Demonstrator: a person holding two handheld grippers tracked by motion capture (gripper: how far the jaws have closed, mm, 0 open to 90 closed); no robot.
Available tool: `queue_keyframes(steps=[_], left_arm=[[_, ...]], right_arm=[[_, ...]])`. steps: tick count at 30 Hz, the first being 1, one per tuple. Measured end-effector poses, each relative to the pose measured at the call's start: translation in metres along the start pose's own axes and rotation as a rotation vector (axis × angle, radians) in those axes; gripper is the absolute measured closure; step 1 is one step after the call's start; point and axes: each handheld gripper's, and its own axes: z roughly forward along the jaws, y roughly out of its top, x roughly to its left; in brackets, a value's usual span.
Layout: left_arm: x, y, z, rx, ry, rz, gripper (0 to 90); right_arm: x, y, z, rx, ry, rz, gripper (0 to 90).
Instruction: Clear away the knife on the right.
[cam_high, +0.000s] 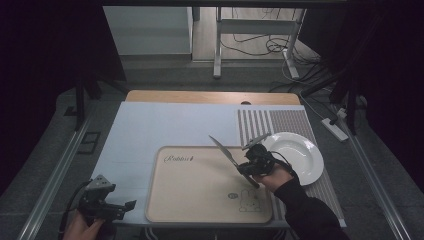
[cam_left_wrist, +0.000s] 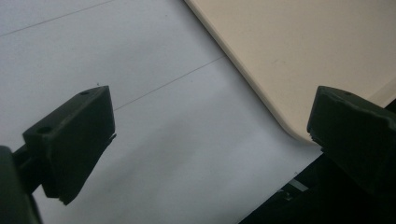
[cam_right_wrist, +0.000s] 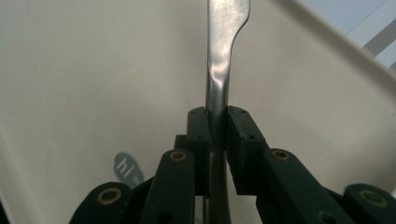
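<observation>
Jaws of the right gripper (cam_right_wrist: 216, 122) clamp a metal knife (cam_right_wrist: 220, 70) above the beige tray (cam_high: 200, 195). Left gripper (cam_left_wrist: 205, 135) rests wide open over the pale mat (cam_left_wrist: 177, 140).

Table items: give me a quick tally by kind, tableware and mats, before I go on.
Knife: 1, clamped in the right gripper
White plate: 1
Beige tray: 1
Striped placemat: 1
Total: 4

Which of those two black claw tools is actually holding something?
The right gripper, over the beige tray: its jaws pinch a metal knife. The left gripper at the table's near corner gapes open, empty.
</observation>
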Motion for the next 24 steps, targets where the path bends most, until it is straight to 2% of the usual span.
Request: queue_keyframes(steps=[2, 8, 9, 11, 13, 16, 18, 20, 22, 24], left_arm=[[0.0, 0.0, 0.0, 0.001, 0.0, 0.0, 2.0], [0.0, 0.0, 0.0, 0.003, 0.001, 0.003, 2.0], [-0.001, 0.0, 0.001, 0.003, 0.0, 0.002, 2.0], [-0.001, 0.0, 0.0, 0.004, 0.0, 0.004, 2.0], [-0.001, 0.0, 0.0, 0.004, 0.001, 0.005, 2.0], [-0.001, 0.0, 0.001, 0.004, 0.001, 0.005, 2.0], [-0.001, 0.0, 0.001, 0.004, 0.001, 0.005, 2.0], [-0.001, 0.001, 0.001, 0.004, 0.001, 0.007, 2.0], [0.0, 0.001, 0.001, 0.004, 0.0, 0.006, 2.0], [0.0, 0.0, 0.0, 0.001, -0.002, 0.004, 2.0]], right_arm=[[0.003, -0.011, 0.002, 0.028, 0.0, 0.012, 80.7], [0.008, -0.026, 0.009, 0.081, -0.009, 0.023, 80.6], [0.01, -0.029, 0.013, 0.108, -0.003, 0.017, 80.3], [0.011, -0.03, 0.015, 0.125, 0.004, 0.014, 80.0], [0.011, -0.03, 0.014, 0.106, 0.017, 0.013, 78.0], [0.005, -0.023, 0.007, 0.039, 0.053, 0.03, 76.4], [0.003, -0.015, 0.005, 0.015, 0.051, -0.012, 82.2], [0.004, -0.007, 0.009, -0.009, 0.07, -0.066, 89.6], [0.006, 0.003, 0.017, -0.049, 0.093, -0.112, 90.0], [0.009, 0.013, 0.028, -0.033, 0.106, -0.137, 90.0]])
